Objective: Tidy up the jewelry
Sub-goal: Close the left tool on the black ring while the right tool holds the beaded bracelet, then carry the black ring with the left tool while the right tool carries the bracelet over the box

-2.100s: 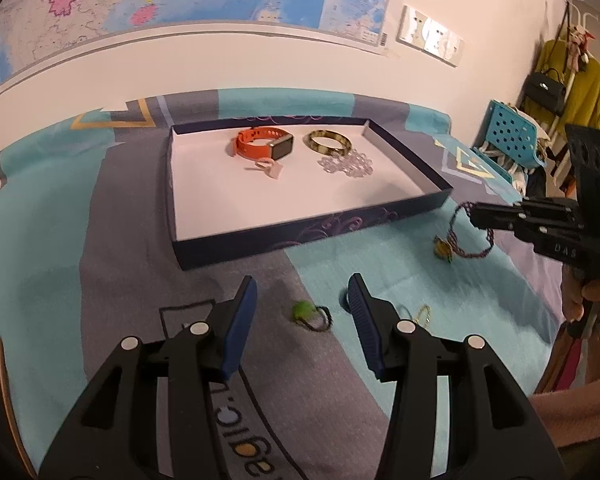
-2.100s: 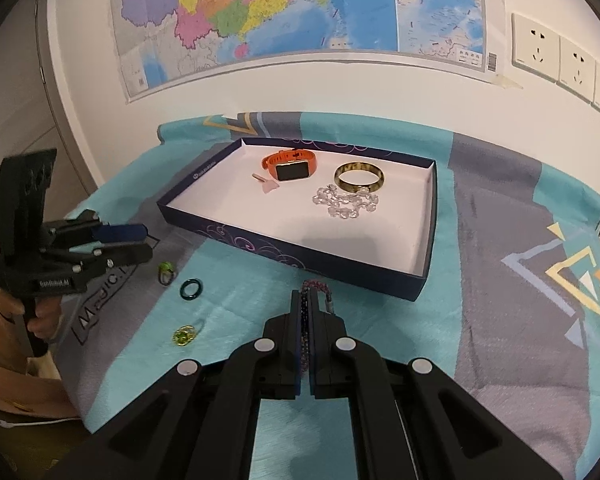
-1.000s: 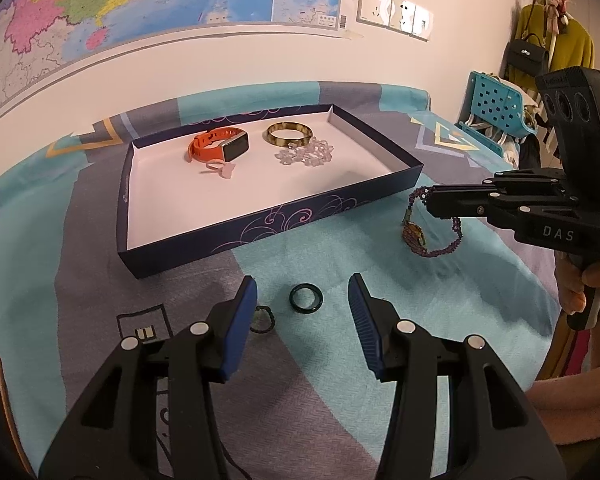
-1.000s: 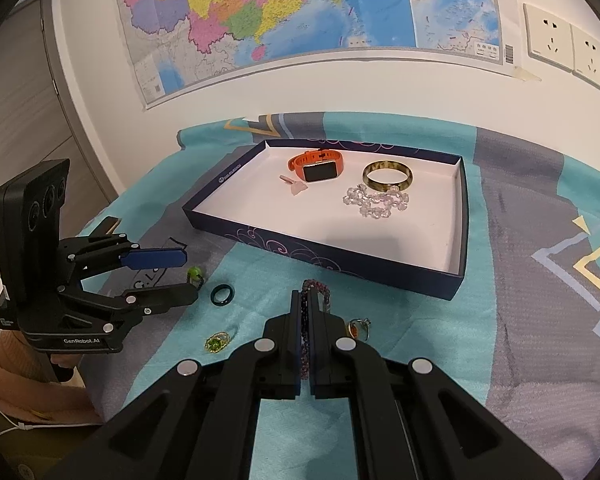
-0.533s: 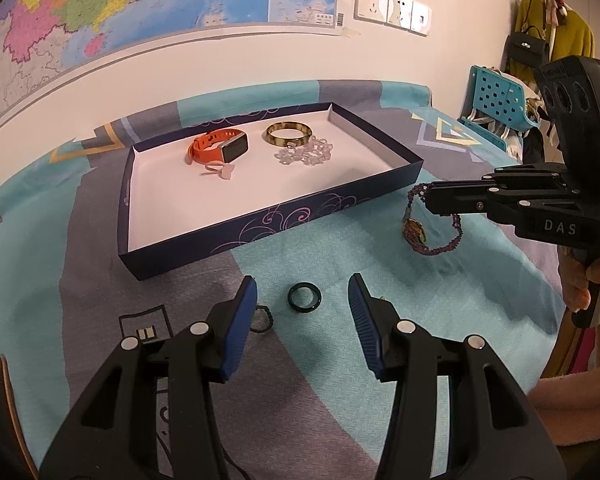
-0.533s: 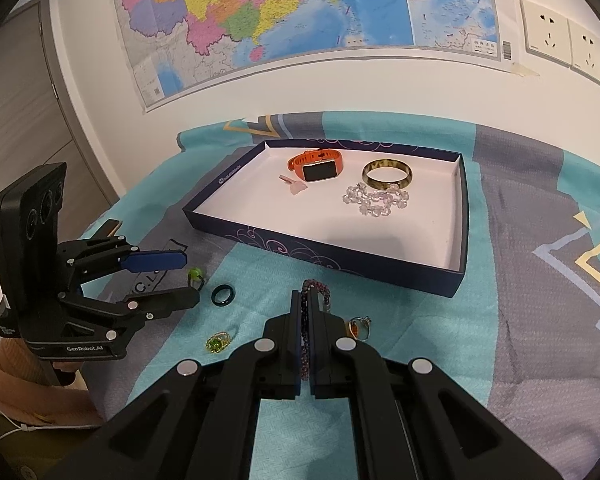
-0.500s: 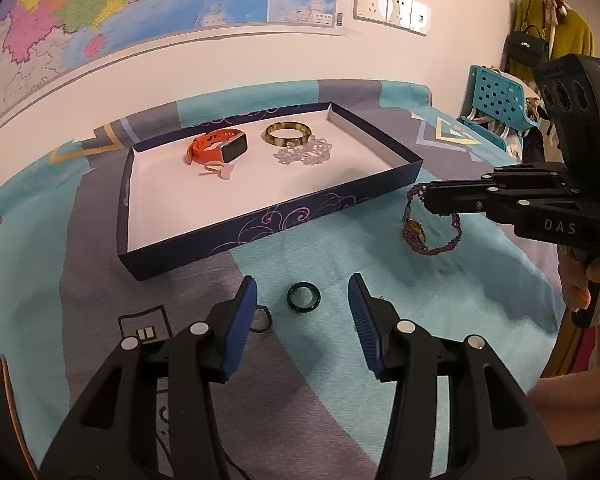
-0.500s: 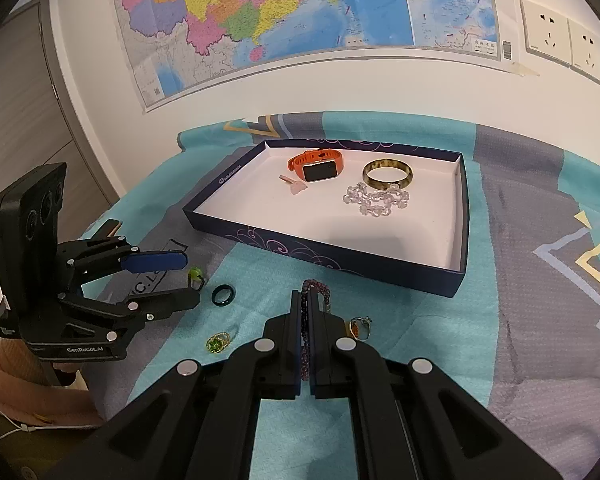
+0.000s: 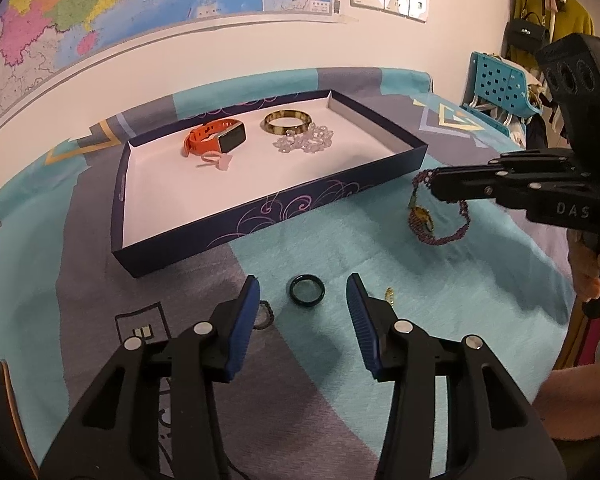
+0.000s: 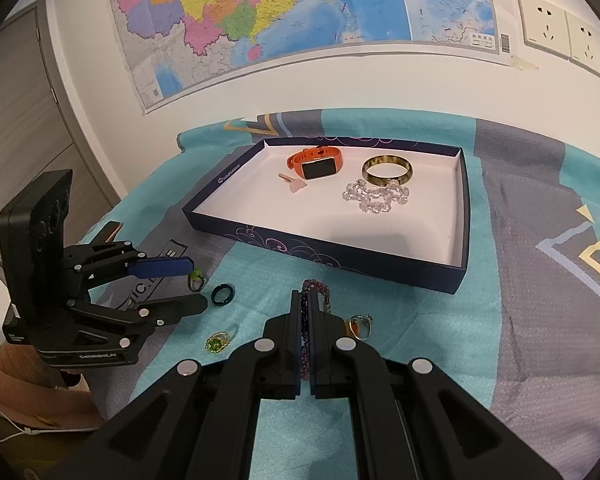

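A dark green ring [image 9: 307,301] lies on the cloth between the blue pads of my left gripper [image 9: 302,284]. Its jaws are closing and the pads stand clear of the ring. In the right wrist view the left gripper [image 10: 197,286] hovers low beside the same ring [image 10: 223,294]. My right gripper [image 10: 306,296] is shut on a purple beaded bracelet [image 10: 318,286], which hangs from its tips [image 9: 440,238] in front of the navy tray [image 9: 260,216]. An orange watch [image 9: 216,140], a gold bangle [image 9: 288,122], a clear bead bracelet [image 9: 304,142] and a pink piece [image 9: 220,160] lie inside.
Loose on the teal and grey cloth lie a green-stone ring [image 10: 195,278], a green and gold pendant [image 10: 217,342] and an orange-stone ring [image 10: 358,326]. The wall with a map rises behind the tray [image 10: 332,258]. A blue chair [image 9: 500,84] stands at the right.
The left gripper swung from the green-stone ring to straddle the dark ring, and its pads have come slightly closer together. The right gripper keeps the bracelet held in place.
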Tool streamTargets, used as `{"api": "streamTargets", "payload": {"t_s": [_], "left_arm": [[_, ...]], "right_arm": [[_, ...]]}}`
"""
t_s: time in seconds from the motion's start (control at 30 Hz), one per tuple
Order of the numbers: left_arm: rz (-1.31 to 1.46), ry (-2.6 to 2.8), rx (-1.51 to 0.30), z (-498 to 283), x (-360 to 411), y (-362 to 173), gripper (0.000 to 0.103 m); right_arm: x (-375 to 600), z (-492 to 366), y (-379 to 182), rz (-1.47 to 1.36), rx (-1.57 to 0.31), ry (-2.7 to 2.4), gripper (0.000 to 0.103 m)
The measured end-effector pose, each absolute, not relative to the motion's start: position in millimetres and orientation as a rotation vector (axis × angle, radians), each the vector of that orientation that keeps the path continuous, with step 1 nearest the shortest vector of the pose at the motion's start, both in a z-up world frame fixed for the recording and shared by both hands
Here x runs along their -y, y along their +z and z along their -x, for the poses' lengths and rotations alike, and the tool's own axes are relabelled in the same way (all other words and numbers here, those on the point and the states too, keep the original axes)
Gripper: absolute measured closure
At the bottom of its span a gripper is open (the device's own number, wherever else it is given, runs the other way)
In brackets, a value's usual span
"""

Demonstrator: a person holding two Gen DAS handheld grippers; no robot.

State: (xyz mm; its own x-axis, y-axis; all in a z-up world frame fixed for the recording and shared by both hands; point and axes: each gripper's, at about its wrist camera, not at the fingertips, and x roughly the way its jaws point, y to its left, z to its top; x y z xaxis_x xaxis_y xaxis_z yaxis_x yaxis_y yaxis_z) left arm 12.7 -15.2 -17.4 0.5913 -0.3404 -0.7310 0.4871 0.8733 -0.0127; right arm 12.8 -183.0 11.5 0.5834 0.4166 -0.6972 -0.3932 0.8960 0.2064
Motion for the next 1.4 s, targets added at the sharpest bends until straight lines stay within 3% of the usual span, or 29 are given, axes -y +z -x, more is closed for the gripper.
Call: {"api": "streamTargets", "payload": {"t_s": [0.2, 0.37, 0.67, 0.8, 1.4], "left_arm": [[-0.206, -0.536, -0.787, -9.1, 14.8, -16.3, 0.061], [-0.216, -0.553, -0.817, -18.9, 21.2, -23.7, 0.072], [-0.201, -0.566, -0.886, -33.1, 26.8, -37.7, 0.073], [-0.198, -0.543, -0.889, -34.5, 25.9, -38.0, 0.08], [-0.193, -0.488, -0.887, -30.0, 22.2, -37.5, 0.079]], "right_arm": [[183.8, -13.2, 11.2, -0.036, -0.822, 0.474, 0.102], [182.8, -13.6, 8.7, -0.04, -0.828, 0.48, 0.102], [187.4, -15.0, 5.0, -0.056, -0.835, 0.477, 0.102], [186.2, -15.9, 3.4, -0.059, -0.838, 0.483, 0.102], [182.6, -16.8, 3.1, -0.057, -0.839, 0.495, 0.101]]}}
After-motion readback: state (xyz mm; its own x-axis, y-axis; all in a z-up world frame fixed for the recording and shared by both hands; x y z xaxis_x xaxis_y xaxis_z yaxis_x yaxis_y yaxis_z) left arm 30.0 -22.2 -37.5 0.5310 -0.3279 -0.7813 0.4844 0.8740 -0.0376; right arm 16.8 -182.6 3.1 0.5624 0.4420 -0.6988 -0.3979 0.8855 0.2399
